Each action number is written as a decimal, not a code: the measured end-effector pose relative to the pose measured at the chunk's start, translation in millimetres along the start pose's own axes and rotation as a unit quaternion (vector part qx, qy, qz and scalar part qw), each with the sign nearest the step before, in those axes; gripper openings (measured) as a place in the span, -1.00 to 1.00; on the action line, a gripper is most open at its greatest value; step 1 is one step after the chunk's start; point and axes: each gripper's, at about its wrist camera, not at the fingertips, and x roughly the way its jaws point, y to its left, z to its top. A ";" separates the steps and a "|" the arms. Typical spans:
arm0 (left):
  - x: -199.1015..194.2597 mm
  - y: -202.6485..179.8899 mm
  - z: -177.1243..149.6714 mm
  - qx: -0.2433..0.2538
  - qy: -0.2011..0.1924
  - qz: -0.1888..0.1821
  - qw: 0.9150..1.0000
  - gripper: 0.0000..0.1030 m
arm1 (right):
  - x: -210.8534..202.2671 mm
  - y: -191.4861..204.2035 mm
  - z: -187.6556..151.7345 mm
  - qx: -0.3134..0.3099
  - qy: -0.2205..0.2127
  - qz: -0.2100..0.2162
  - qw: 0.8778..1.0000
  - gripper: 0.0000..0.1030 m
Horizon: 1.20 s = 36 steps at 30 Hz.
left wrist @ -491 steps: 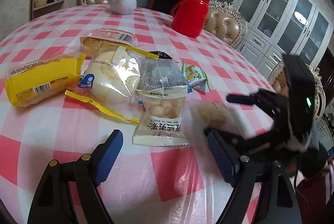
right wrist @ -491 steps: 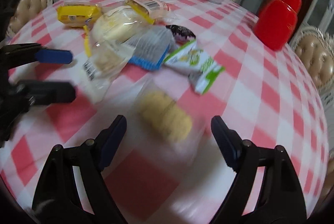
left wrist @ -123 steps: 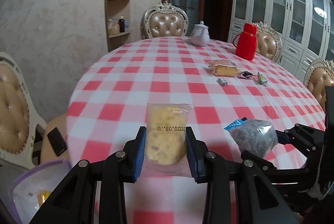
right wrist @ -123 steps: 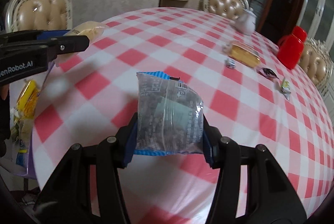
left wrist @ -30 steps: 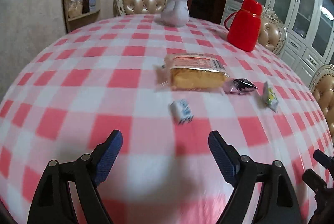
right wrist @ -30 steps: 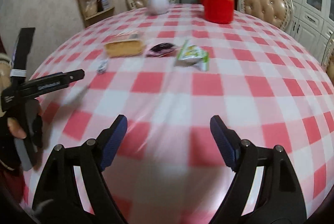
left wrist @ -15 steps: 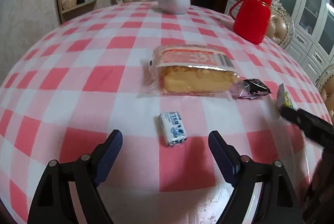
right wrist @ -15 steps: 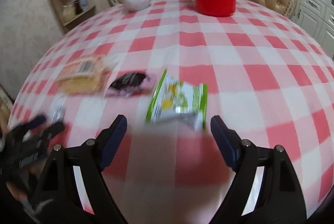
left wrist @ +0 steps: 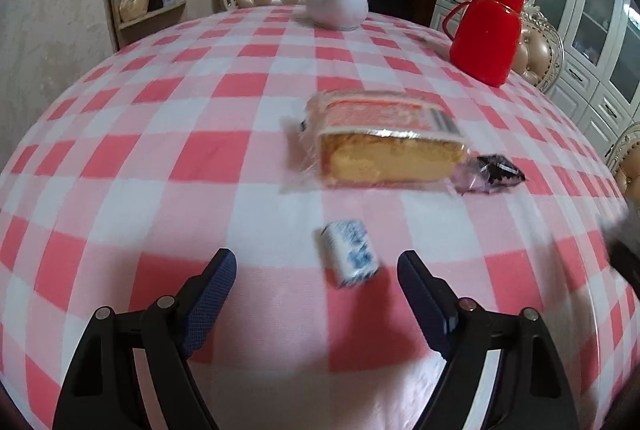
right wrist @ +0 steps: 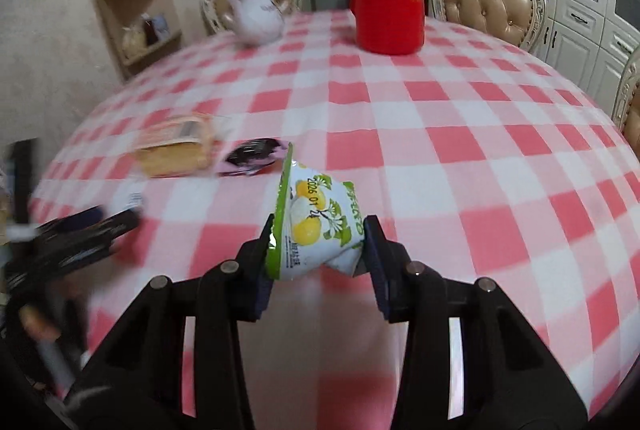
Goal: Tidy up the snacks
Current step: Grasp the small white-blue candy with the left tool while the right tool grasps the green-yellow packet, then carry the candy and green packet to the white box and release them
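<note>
Right gripper is clamped on a green-and-white lemon snack pack stamped "2026 01 24", while the left gripper sits wide open with a small blue-white candy between its jaws, wrapped cake slice beyond, red thermos far back on the pink checked tablecloth.

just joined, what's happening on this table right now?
A person is clearing snacks off a checkered table with two handheld grippers. The right gripper is shut on a green and white lemon snack packet, lifted off the cloth. The left gripper is open, its fingers either side of a small blue and white candy. A wrapped sponge cake and a dark wrapped sweet lie beyond it.
</note>
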 end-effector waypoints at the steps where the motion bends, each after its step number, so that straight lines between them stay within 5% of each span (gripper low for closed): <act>1: 2.6 -2.4 1.1 0.002 0.004 0.002 1.000 0.56 | -9.8 0.7 -5.9 0.007 -0.007 0.007 1.000 -0.13; 3: 5.5 -6.7 1.1 0.017 0.011 0.015 1.000 0.10 | -20.0 4.7 -15.2 0.015 -0.014 0.015 1.000 -0.13; 4: 2.8 -6.2 -0.3 0.021 0.006 0.014 1.000 -0.55 | -24.0 7.1 -21.3 0.020 -0.016 0.021 0.999 -0.13; 5: 0.3 -5.4 -2.8 0.028 0.006 0.015 0.999 -0.59 | -26.5 10.1 -26.7 0.022 -0.016 0.028 0.999 -0.13; 16: -89.3 24.9 -63.5 0.023 -0.040 -0.055 0.997 -0.59 | -56.5 63.6 -79.1 -0.019 -0.015 0.069 0.997 -0.13; 28: -165.7 45.5 -140.6 0.039 -0.090 0.013 0.995 -0.59 | -98.3 114.8 -115.6 -0.053 -0.029 0.092 0.994 -0.13; 36: -200.2 75.9 -173.4 0.035 -0.100 0.027 0.994 -0.59 | -115.1 147.7 -138.2 -0.078 -0.028 0.108 0.991 -0.13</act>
